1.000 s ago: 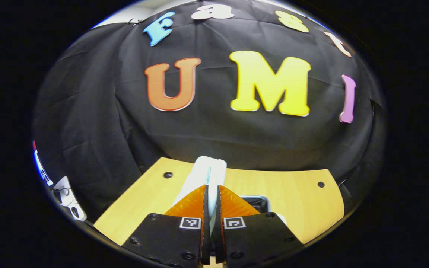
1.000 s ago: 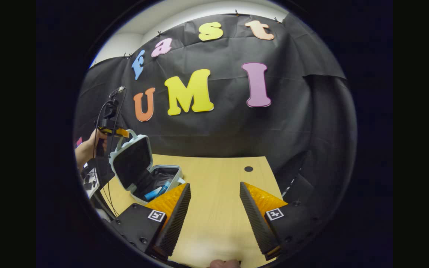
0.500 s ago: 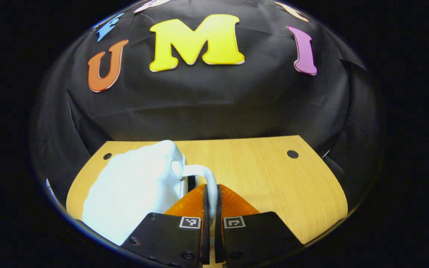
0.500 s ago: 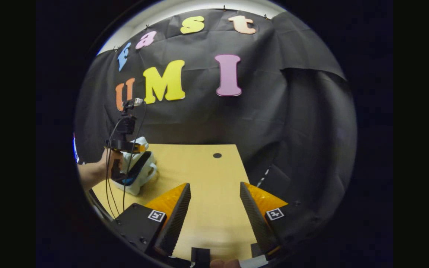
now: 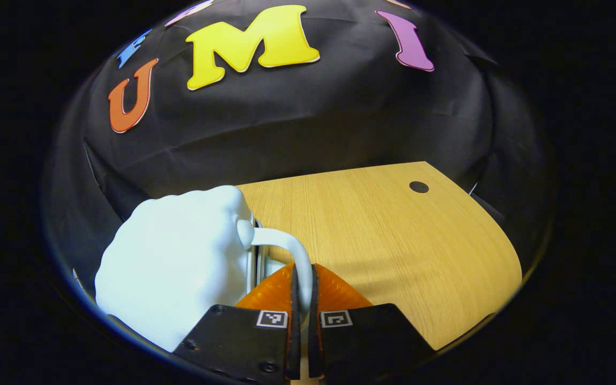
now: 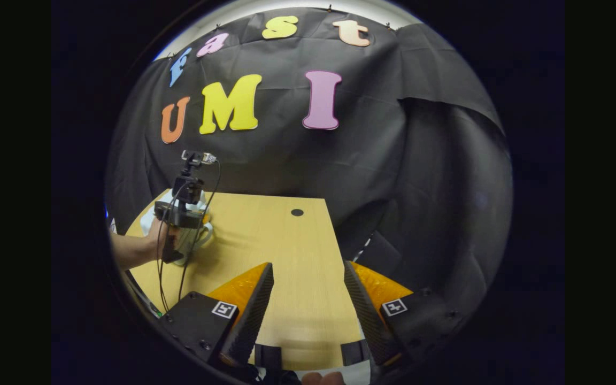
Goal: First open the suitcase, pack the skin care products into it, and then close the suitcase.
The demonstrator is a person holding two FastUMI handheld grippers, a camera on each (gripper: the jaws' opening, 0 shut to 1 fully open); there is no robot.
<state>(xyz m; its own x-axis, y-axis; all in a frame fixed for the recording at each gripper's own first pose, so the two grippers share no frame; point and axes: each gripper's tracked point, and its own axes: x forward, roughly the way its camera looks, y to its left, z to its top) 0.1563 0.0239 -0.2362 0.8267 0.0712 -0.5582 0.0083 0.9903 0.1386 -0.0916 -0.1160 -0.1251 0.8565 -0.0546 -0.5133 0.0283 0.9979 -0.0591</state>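
A pale blue suitcase [image 5: 169,267] lies on the wooden table [image 5: 393,235] at the lower left of the left gripper view, its lid down on the base with a thin seam showing. My left gripper [image 5: 302,278] is shut on the suitcase's curved handle [image 5: 286,247]. The skin care products are hidden. In the right gripper view, my right gripper [image 6: 308,289] is open over bare table [image 6: 297,299], holding nothing. Far to its left a hand [image 6: 153,240] holds the left gripper [image 6: 201,219] over the suitcase [image 6: 193,243].
The table has a round cable hole [image 5: 418,186] near its far right corner, which also appears as a hole [image 6: 297,212] in the right gripper view. Black cloth walls stand close behind and right of the table. Cables [image 6: 182,267] hang from the left gripper.
The suitcase lid stood upright with products visible inside; my left gripper has swung it down by the handle onto the base. The right gripper stayed open and turned slightly.
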